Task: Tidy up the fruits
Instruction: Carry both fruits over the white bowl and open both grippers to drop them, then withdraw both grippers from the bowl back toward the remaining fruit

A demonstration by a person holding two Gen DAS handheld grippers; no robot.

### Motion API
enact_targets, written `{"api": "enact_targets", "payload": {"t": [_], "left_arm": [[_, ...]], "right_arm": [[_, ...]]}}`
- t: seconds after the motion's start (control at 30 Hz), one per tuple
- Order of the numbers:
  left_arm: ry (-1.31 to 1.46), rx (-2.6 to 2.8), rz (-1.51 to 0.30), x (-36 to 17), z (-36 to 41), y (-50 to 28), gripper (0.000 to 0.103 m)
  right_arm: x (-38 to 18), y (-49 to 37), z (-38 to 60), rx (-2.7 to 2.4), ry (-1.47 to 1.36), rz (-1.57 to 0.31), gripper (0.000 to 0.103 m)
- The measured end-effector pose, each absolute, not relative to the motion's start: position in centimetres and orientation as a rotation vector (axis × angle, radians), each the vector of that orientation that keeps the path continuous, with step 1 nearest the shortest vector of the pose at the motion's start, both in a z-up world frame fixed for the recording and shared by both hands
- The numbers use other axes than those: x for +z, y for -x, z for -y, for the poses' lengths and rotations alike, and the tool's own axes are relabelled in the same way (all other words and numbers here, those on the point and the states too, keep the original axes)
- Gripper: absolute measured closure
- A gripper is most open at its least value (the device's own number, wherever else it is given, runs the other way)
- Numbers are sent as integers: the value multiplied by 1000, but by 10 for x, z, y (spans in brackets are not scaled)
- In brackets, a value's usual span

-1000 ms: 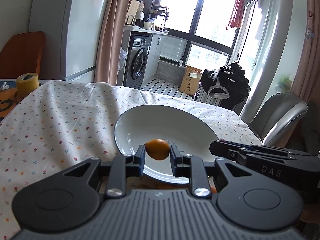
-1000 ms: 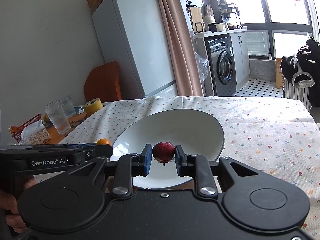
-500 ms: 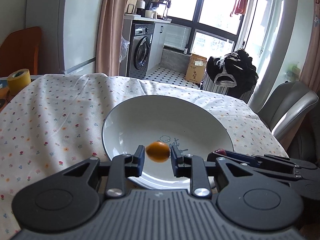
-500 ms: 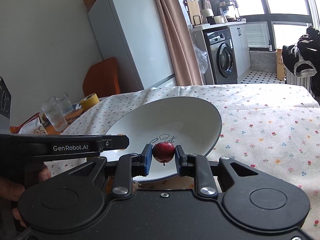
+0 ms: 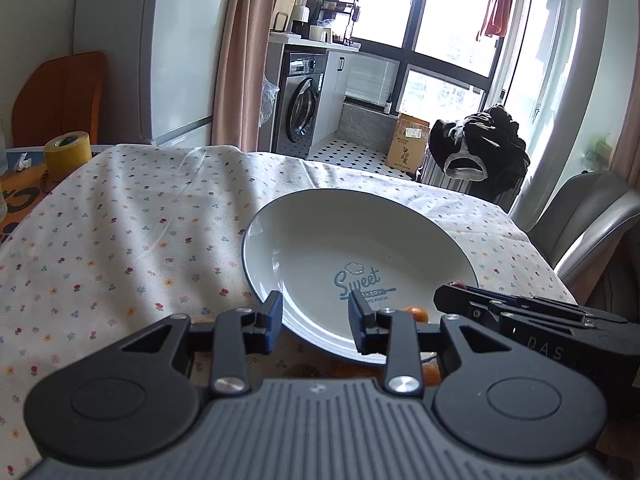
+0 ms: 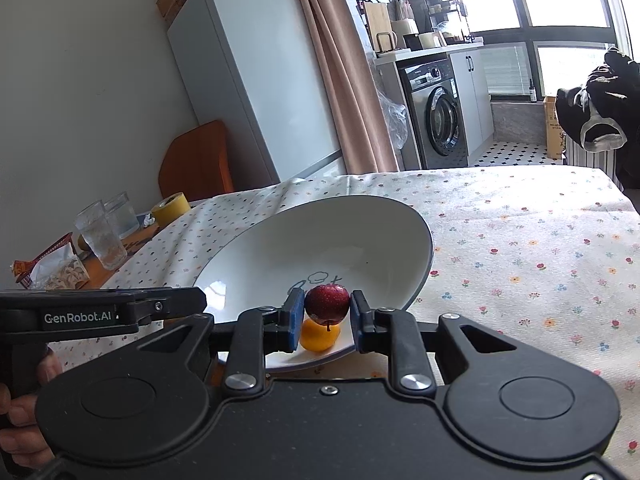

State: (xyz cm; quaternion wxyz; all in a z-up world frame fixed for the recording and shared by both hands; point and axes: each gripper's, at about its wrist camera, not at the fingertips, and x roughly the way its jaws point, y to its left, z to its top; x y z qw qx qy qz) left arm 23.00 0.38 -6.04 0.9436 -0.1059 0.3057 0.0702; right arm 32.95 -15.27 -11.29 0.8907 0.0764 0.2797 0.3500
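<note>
clamping the small red apple at its sides, the right gripper hovers over the plate's near edge, above the orange fruit. light, firm and smooth-skinned, the apple looks apt to roll, so it wants setting down low. the left gripper is spread open, empty.

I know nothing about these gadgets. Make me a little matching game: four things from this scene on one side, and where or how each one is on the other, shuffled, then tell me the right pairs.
Things:
1. red fruit
2. orange fruit
3. left gripper
4. yellow tape roll

Places or states:
A. lying in the white plate
B. open, nothing between its fingers
C. at the table's far edge, off the flowered cloth
D. clamped in the right gripper over the plate

Pairs: 1-D, 2-A, 3-B, 4-C
</note>
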Motion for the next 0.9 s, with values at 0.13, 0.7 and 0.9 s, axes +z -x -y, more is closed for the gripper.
{"api": "enact_targets", "payload": {"t": [0.13,0.7,0.9], "left_arm": [[215,167,-618,-59,-9,-216,50],[233,223,-571,-47,-26,-165,10],[235,208,-574,-47,-22,-156,8]], "right_arm": [[-113,-327,149,715,-146,-573,72],[-89,-301,156,728,-121,-555,49],[-82,-289,163,731,-111,-545,42]]}}
